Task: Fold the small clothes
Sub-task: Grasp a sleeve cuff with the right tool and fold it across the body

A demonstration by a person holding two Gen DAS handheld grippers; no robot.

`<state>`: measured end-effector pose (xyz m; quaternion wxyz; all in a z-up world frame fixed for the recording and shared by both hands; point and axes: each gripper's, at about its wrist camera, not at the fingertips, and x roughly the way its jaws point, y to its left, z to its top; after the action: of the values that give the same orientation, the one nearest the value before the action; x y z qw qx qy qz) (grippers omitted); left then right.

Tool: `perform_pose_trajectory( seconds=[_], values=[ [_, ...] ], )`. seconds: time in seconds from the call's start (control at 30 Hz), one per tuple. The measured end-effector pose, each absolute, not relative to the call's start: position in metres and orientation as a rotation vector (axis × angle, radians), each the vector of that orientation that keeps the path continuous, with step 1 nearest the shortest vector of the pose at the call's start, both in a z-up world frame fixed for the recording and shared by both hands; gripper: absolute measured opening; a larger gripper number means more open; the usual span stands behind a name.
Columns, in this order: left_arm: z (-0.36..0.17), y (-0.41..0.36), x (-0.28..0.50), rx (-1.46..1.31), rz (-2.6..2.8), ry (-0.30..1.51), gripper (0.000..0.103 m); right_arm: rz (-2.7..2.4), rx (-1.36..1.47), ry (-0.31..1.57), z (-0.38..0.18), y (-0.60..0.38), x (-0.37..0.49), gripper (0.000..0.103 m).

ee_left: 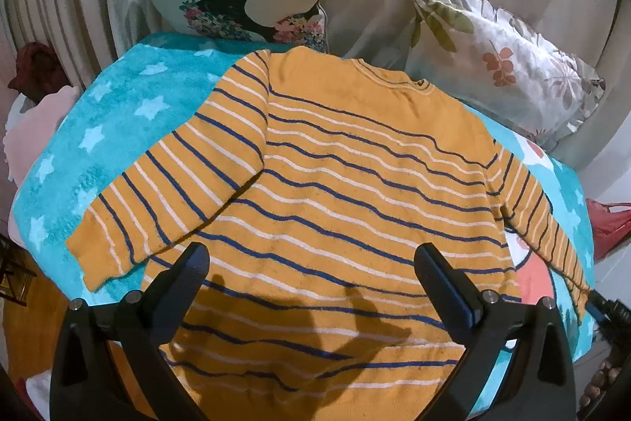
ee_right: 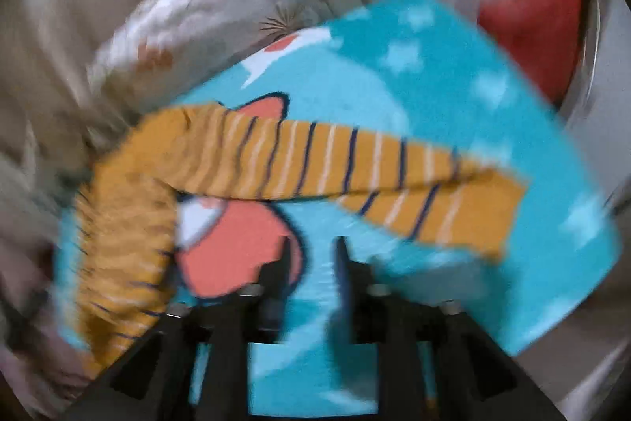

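Striped sweater (ee_left: 335, 184) flat on blanket (ee_left: 118, 113)

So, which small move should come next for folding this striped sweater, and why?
Probably bring the right gripper forward to the sleeve lying out on the blue towel and pinch its cuff, to fold it over the body. The sweater lies flat with both sleeves spread. The left gripper hangs open above the hem, holding nothing. The right view is blurred.

The sweater (ee_left: 335, 192) is matt, slightly fuzzy knit cloth. The blanket (ee_left: 118, 113) is plush fleece. The left gripper (ee_left: 311, 263) fingers look matt black plastic.
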<state>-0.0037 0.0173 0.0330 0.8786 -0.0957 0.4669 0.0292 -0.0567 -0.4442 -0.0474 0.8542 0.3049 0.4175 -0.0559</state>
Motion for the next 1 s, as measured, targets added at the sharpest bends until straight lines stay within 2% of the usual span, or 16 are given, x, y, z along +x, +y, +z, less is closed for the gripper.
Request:
perform_pose_trajectory(
  seconds=[0.03,0.2,0.27,0.43,0.5,0.53,0.57,0.67,0.83,0.9,1.0],
  values=[
    [0.033,0.017,-0.004,-0.198,0.060,0.975,0.103,-0.115,0.730,0.853,-0.055,-0.453,-0.063,0.048],
    [0.028,0.014,-0.006,-0.182,0.063,0.994,0.103,-0.145,0.973,0.769,-0.083,-0.482,-0.064,0.049],
    [0.026,0.014,-0.005,-0.187,0.062,1.004,0.103,-0.165,1.045,0.745,-0.090,-0.490,-0.056,0.053],
    [0.028,0.010,-0.007,-0.183,0.050,1.002,0.103,-0.306,1.146,0.757,-0.114,-0.502,-0.028,0.053],
    [0.028,0.009,-0.008,-0.181,0.050,1.000,0.103,-0.342,1.212,0.715,-0.118,-0.507,-0.025,0.047],
    [0.028,0.009,-0.008,-0.185,0.050,1.001,0.103,-0.360,1.211,0.717,-0.118,-0.508,-0.023,0.019],
    [0.027,0.010,-0.008,-0.192,0.050,1.003,0.103,-0.370,1.191,0.735,-0.118,-0.510,-0.018,0.009],
    [0.028,0.012,-0.007,-0.206,0.051,1.003,0.103,-0.350,1.032,0.776,-0.091,-0.509,0.005,0.007],
    [0.032,0.015,-0.004,-0.210,0.058,0.985,0.103,-0.113,0.772,0.536,0.026,-0.490,0.008,0.007],
    [0.029,0.016,-0.004,-0.214,0.063,0.994,0.103,-0.043,0.723,0.470,0.056,-0.481,-0.002,0.007],
    [0.023,0.017,-0.004,-0.227,0.062,1.014,0.103,-0.024,0.750,0.475,0.046,-0.476,-0.017,0.007]
  ],
)
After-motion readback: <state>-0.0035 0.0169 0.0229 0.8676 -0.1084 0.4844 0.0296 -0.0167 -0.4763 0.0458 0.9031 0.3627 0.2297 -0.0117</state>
